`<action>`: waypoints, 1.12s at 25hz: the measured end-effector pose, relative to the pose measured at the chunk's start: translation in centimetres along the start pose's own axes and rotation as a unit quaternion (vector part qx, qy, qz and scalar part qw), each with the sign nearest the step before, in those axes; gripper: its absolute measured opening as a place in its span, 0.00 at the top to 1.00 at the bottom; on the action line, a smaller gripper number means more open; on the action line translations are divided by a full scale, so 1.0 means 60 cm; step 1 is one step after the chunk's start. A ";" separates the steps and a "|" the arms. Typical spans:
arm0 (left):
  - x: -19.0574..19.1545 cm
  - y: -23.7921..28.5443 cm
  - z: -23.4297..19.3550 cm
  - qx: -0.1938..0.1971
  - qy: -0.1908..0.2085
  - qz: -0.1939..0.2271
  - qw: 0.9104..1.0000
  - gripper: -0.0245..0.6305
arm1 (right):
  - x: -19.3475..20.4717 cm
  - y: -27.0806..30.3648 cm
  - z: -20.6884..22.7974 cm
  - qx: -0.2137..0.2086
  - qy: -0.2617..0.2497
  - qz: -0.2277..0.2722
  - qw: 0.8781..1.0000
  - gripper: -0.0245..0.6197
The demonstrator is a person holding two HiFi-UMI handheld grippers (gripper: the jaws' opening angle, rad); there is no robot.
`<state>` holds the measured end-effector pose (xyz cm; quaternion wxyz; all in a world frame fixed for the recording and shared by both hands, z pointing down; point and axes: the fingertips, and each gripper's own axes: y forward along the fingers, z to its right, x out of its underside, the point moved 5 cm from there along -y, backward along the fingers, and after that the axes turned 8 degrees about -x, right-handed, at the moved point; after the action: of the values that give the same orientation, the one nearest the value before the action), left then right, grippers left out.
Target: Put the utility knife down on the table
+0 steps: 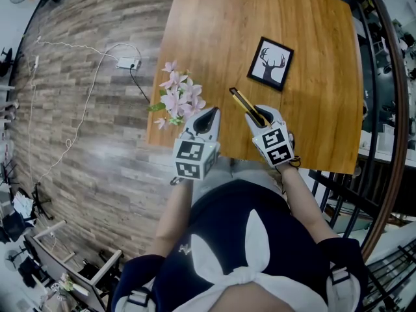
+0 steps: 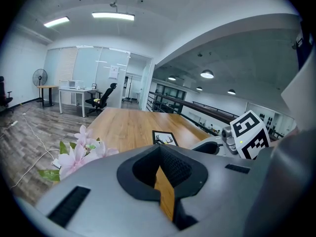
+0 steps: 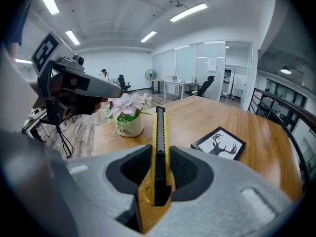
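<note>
A: Looking for the utility knife (image 1: 242,102)?

B: Clamped in the right claw (image 3: 158,168), over the near part of the tabletop (image 1: 214,31), not yet laid down. Pinched by its rear end, on edge, yellow flanks against the pads, black slider strip facing up.

A: Why gripped so far back?

B: Probably to leave most of the body jutting forward and tilted down, so as to meet the wood nose first and lie flat on release.

A: Touching the wood already?

B: Hard to say from above. Looks raised a little, but can't swear to it.

A: And the left claw (image 2: 161,177)?

B: Parted by a narrow slit, with only bare wood showing through, so carrying nothing. Parked just beside the right one, near the tabletop's front edge, likely to keep clear of the put-down.

A: Room enough to land?

B: Seems so. Aimed into the bare strip between the pot of pink flowers (image 1: 177,100) on the left and the framed deer picture (image 1: 270,64) farther ahead on the right, touching neither. Sensible choice: nothing to knock over, no frame to scrape.

A: Next, then?

B: By the look of it, lower until flat, ease the pads apart, then draw back along the handle line without dragging.
</note>
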<state>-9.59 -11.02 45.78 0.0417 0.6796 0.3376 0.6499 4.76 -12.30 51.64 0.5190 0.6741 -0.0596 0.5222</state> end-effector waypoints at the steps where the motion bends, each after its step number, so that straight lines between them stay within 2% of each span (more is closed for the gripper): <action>1: 0.001 0.002 0.000 0.001 0.001 0.000 1.000 0.94 | 0.001 0.002 0.001 -0.001 0.000 -0.001 1.000 0.78; 23: 0.010 0.026 -0.006 0.002 -0.003 -0.021 1.000 0.94 | 0.027 0.050 0.015 -0.026 -0.004 -0.037 0.999 0.78; 28: 0.008 0.025 -0.005 -0.002 -0.006 -0.025 1.000 0.94 | 0.029 0.055 0.017 -0.032 -0.017 -0.044 0.998 0.78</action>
<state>-9.27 -12.05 46.97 0.0608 0.6749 0.3528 0.6452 4.12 -13.79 55.16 0.5616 0.6682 -0.0552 0.4849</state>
